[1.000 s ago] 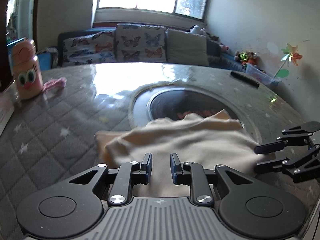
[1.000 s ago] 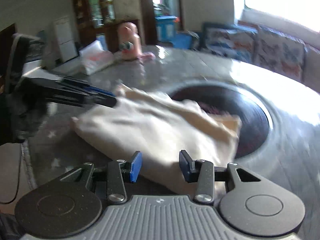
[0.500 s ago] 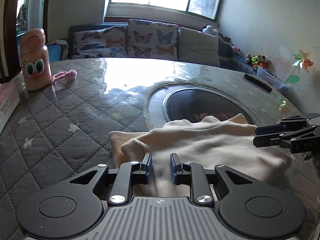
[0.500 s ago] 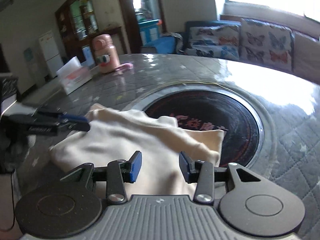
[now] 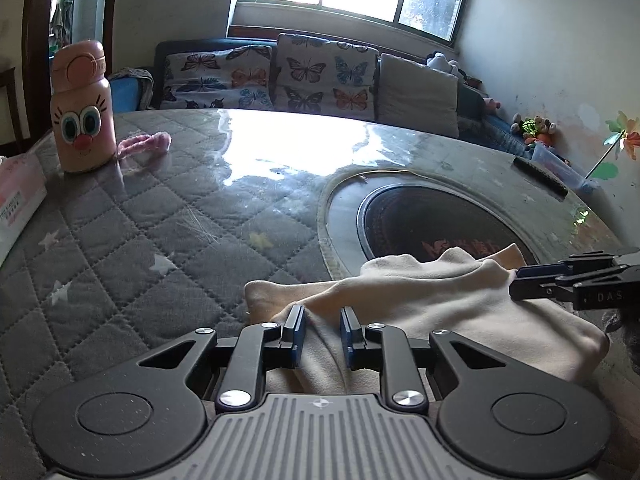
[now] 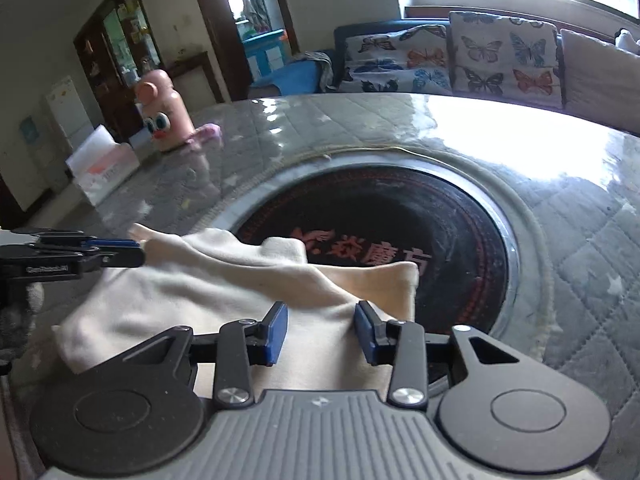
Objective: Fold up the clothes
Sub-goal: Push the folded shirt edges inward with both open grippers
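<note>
A cream garment [image 5: 448, 304] lies folded in a loose bundle on the round table, partly over the black centre disc; it also shows in the right wrist view [image 6: 224, 288]. My left gripper [image 5: 322, 334] is open, its fingers hovering over the garment's near left part, nothing between them. My right gripper [image 6: 322, 334] is open over the garment's near right part and empty. Each gripper shows from the side in the other view, the right one [image 5: 560, 280] at the garment's right edge, the left one [image 6: 100, 254] at its left edge.
The table has a grey quilted cover [image 5: 132, 248] and a black inset disc [image 6: 420, 216] with red characters. A pink bottle with a cartoon face [image 5: 82, 108], a pink fuzzy strap [image 5: 146, 146] and a tissue pack [image 5: 16, 196] sit at far left. A black remote [image 5: 540, 176] lies far right.
Both grippers have pulled back and risen from the garment, staying open. The right gripper's swing has stopped and its view is sharp. The garment has settled into a bundle nearer the table edge.
</note>
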`<state>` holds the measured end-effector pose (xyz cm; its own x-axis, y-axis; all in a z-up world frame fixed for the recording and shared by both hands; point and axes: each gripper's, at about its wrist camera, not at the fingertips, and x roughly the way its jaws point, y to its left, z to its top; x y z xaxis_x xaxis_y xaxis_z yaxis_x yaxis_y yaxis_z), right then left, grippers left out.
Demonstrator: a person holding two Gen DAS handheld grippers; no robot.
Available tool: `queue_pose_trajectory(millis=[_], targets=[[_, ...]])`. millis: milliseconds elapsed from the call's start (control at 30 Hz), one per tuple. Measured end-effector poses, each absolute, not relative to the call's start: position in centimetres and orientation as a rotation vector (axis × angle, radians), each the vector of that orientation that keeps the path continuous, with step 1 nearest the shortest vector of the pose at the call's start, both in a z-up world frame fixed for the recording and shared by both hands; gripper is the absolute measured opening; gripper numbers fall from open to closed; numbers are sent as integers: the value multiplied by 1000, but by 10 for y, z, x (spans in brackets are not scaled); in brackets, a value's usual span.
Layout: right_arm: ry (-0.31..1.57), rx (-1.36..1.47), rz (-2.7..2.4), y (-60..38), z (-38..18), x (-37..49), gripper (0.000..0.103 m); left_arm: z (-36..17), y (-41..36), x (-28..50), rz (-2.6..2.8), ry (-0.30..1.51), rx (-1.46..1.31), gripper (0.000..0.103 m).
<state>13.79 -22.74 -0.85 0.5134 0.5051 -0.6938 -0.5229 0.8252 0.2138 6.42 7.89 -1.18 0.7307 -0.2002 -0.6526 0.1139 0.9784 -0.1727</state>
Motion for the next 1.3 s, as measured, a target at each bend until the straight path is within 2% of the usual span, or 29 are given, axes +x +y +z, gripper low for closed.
queue_pose_trajectory(millis=[200,467,567,633,733,867,967,1033,1067,1133,1233,1300], targets=[[793,-31,662,-214,5,138,34,-8,75,65,-181,720,-112,22],[825,-68,674,-185,-6,153,30,-11,77,69,-171,733,-117,22],[806,-83,666,-185,-2,148,31,-8,76,66,-165,728,-114,30],[794,-86,670,-186,1,143,33,-5,73,62,-163,721,-112,40],[773,-84,677,-188,6,135,42,0,71,58,-151,714,-105,50],[735,-110,691,-185,12,120,52,6,68,51,-136,705,-93,58],[710,-144,712,-181,16,107,53,10,68,44,-127,695,-87,67],[701,-158,724,-179,17,99,60,12,68,40,-119,692,-85,71],[696,-164,729,-179,17,95,66,13,68,38,-116,692,-83,75],[689,-178,738,-177,18,87,68,14,68,33,-110,692,-77,80],[684,-188,751,-174,18,78,70,16,68,27,-101,693,-72,83],[682,-194,758,-171,18,72,76,17,68,23,-90,694,-68,86]])
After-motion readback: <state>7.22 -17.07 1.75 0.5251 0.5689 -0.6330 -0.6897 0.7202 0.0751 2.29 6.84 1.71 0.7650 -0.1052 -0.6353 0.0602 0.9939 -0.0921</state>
